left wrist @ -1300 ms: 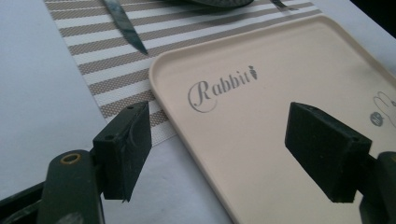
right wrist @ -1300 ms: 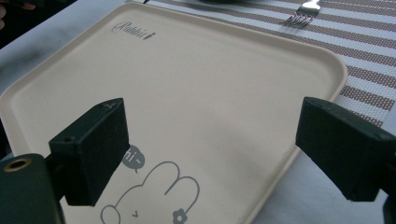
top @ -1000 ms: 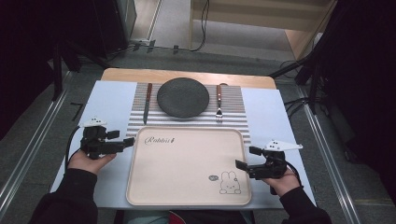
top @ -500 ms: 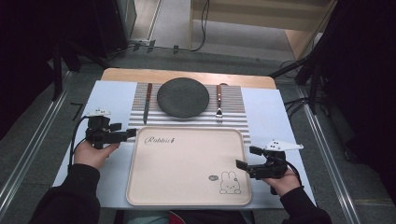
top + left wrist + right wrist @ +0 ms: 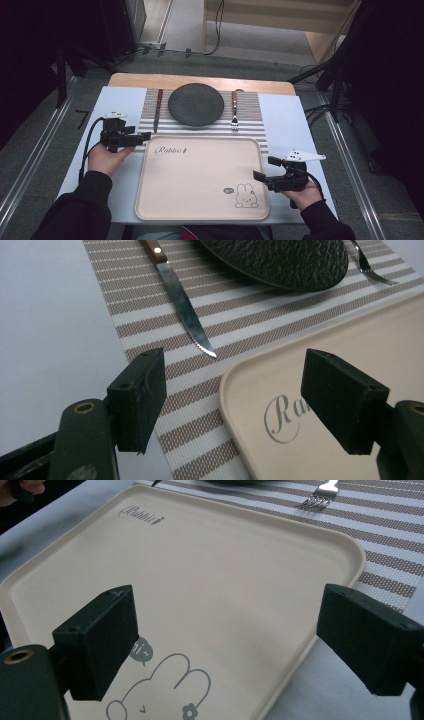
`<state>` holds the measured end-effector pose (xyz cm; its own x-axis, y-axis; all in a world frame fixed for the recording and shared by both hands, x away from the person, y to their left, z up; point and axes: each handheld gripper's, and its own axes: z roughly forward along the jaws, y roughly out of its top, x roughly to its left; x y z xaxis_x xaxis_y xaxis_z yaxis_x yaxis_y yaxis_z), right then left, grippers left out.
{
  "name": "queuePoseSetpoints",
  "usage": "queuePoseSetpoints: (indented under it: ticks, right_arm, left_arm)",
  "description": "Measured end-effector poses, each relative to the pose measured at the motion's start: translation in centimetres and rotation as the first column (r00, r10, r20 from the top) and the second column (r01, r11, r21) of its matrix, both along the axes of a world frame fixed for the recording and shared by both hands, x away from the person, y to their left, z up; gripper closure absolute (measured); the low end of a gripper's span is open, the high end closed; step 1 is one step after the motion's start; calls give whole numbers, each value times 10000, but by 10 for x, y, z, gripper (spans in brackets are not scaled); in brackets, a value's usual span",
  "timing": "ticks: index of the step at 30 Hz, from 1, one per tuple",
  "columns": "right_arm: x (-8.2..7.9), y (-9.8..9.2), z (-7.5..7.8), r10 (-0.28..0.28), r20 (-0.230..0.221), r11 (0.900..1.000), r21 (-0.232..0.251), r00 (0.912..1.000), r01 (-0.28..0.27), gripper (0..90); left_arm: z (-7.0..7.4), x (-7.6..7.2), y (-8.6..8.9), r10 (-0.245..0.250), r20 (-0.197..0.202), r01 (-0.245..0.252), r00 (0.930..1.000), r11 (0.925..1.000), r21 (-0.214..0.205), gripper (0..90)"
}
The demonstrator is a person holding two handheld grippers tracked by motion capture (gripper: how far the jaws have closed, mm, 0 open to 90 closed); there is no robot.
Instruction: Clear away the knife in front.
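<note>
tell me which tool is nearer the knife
Left. The left tool sits just below the knife tip, at the tray's top-left corner. The right tool is far off by the tray's lower right.

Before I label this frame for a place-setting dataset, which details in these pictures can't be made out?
- Plate: top and right cut off by the edge of the left gripper view.
- Knife: handle end cut off at the top of the same view.
- Fork: handle cut off at the top of the right gripper view.
- Tray speech-bubble print: too small in the high view, partly behind a jaw in the right gripper view.
</note>
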<state>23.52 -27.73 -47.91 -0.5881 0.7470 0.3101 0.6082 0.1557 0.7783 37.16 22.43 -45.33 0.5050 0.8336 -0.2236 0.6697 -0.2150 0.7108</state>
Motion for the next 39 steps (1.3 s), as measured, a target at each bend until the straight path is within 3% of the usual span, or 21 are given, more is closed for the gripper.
queuePoseSetpoints:
  ticks: [2,6,11,14,19,22,24,29,34,39]
  right_arm:
    - [0,0,0,25,1,10000,9,10000,-25,81]
    - [0,0,0,7,-1,10000,11,10000,-7,81]
    - [0,1,0,51,35,10000,5,10000,-51,81]
    - [0,1,-1,60,39,10000,-3,10000,-60,81]
    - [0,0,0,55,17,10000,1,10000,-55,82]
    - [0,0,0,45,-1,10000,2,10000,-45,82]
    - [0,0,0,21,-19,10000,4,10000,-21,82]
    - [0,0,0,-30,-20,10000,-23,10000,30,81]
    - [0,-1,-1,-31,24,10000,-8,10000,31,81]
    - [0,-1,0,-15,8,10000,0,10000,15,81]
  left_arm:
    - [-1,4,-1,-24,-159,24,9999,10000,-8,270]
    - [-2,10,-5,-32,-22,33,10000,9997,254,269]
    - [-2,21,-9,-30,150,29,9999,10000,42,270]
    - [-2,26,-11,-27,322,20,9995,9998,214,270]
    - [-3,32,-13,67,335,-70,9994,9999,115,270]
    - [-2,37,-13,51,308,-55,9995,9999,143,269]
    - [-1,41,-13,38,201,-35,9998,9999,-112,270]
    - [-1,54,-14,52,-26,-53,10000,9996,-287,280]
    - [-2,65,-14,87,-40,-88,10000,9999,-100,291]
    - [-1,73,-15,-14,-1,14,10000,9998,-180,291]
